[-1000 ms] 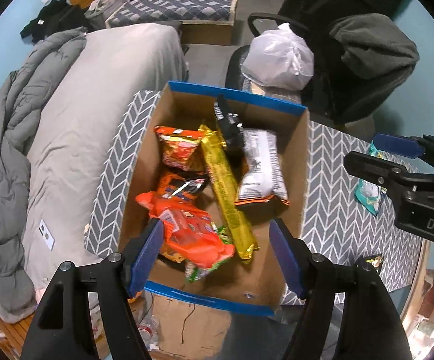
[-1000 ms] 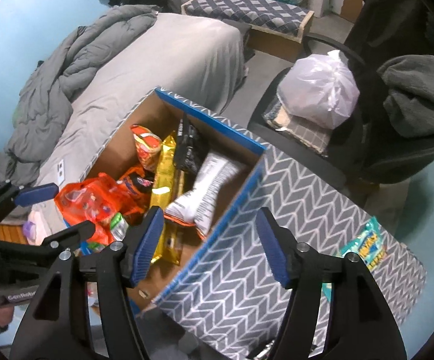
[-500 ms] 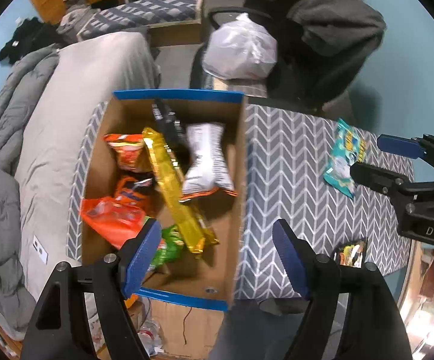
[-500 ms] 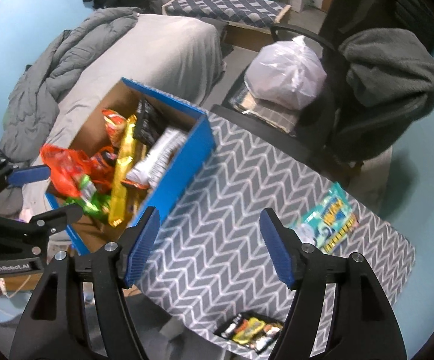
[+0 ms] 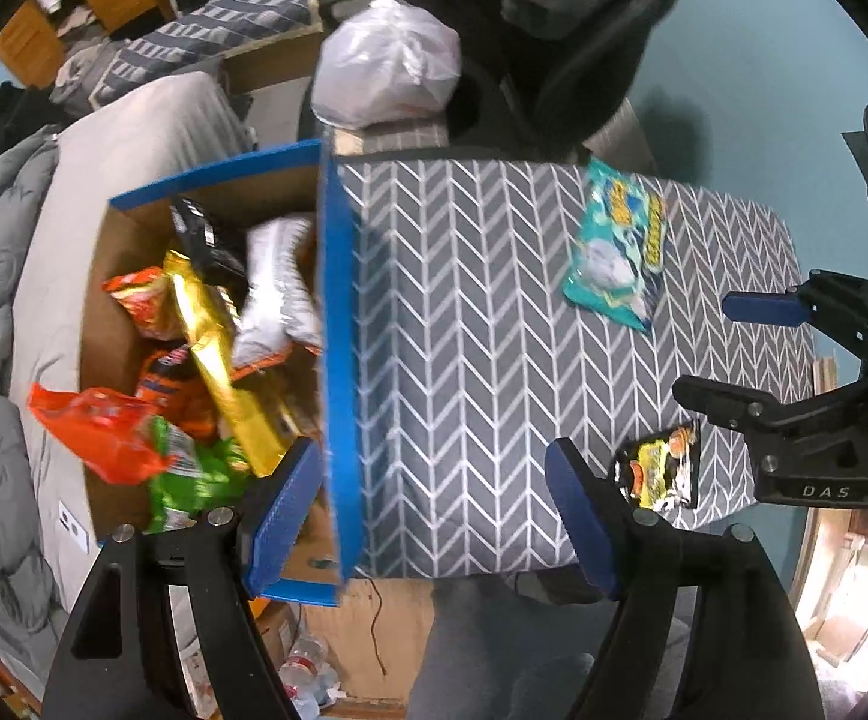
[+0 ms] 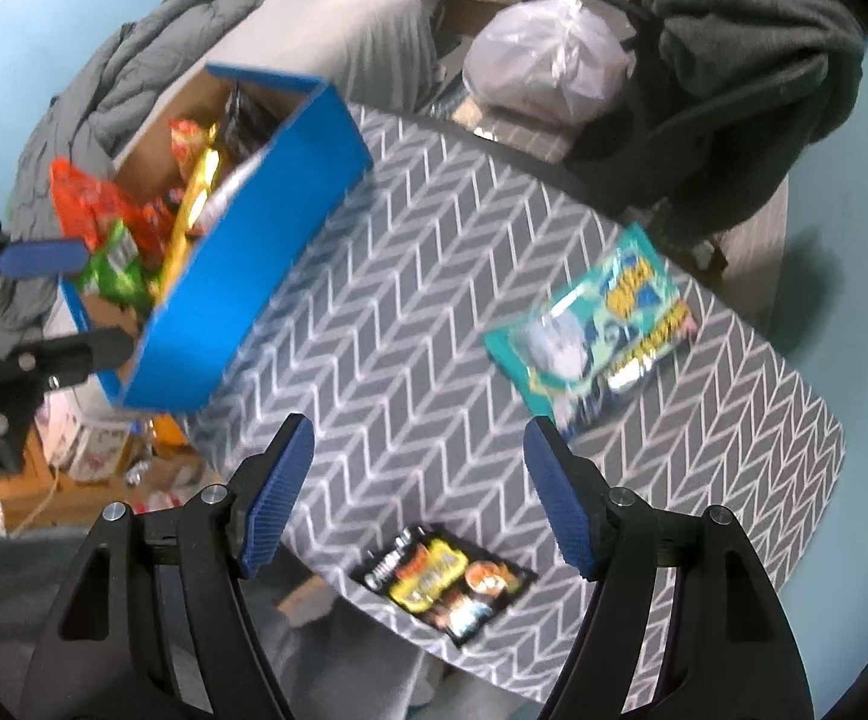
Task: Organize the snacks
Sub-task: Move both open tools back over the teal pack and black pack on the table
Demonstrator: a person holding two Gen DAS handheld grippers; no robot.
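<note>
Both views swung rightward off box (image 6: 242,228), right hand-held gripper (image 6: 419,495) apart, empty, above black snack packet (image 6: 442,582)

This is a lived-in bedroom in a home. A bed (image 5: 134,138) with a rumpled grey duvet (image 6: 134,72) stands at the far left, a blanket-draped chair (image 6: 733,48) and a white plastic bag (image 5: 386,72) at the far side, clothes lie around.
</note>
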